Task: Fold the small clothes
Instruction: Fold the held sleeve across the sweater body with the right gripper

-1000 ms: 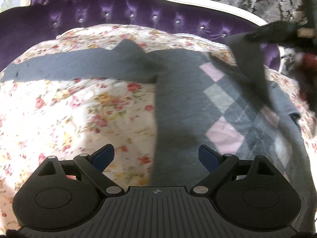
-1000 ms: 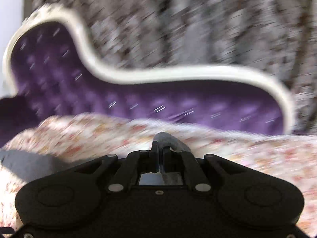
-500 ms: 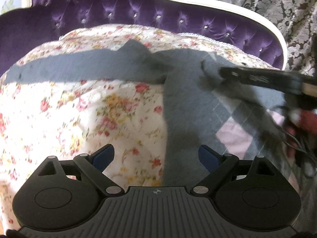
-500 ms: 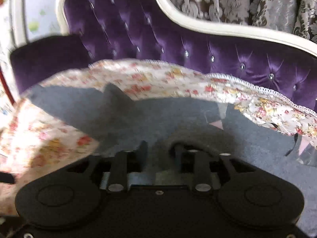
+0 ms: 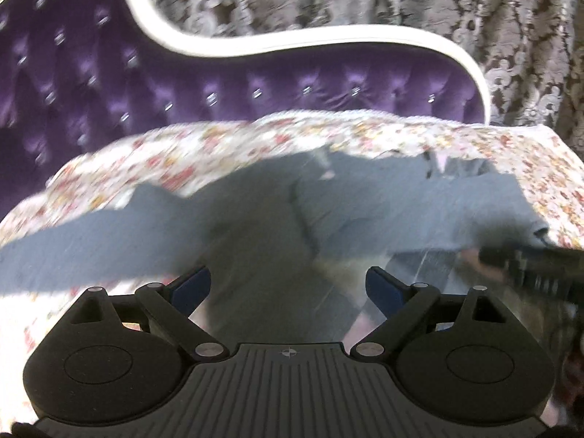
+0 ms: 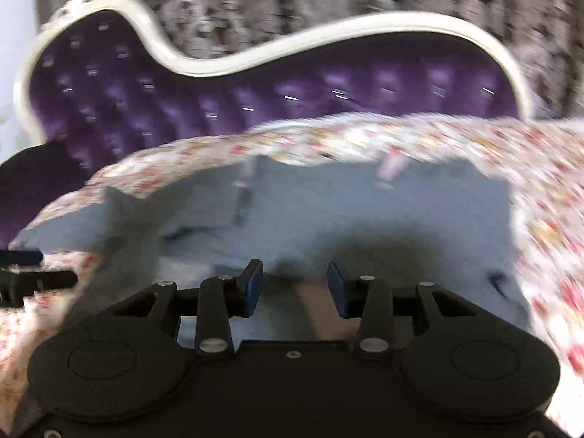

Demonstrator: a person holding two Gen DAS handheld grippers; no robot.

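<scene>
Grey sweater [image 6: 328, 211] lies flat mid-frame on the floral cover [image 6: 547, 189] (both views blurred). Right gripper [image 6: 295, 288] has just been opening, jaws parted above the knit, gripping nothing. Left gripper [image 5: 287, 288] spread wide, empty, over the sweater's lower part.

Purple tufted sofa [image 5: 292, 87] with white frame carries a floral cover [image 5: 365, 135]; a grey sweater [image 5: 255, 226] lies spread flat directly on the cover
</scene>
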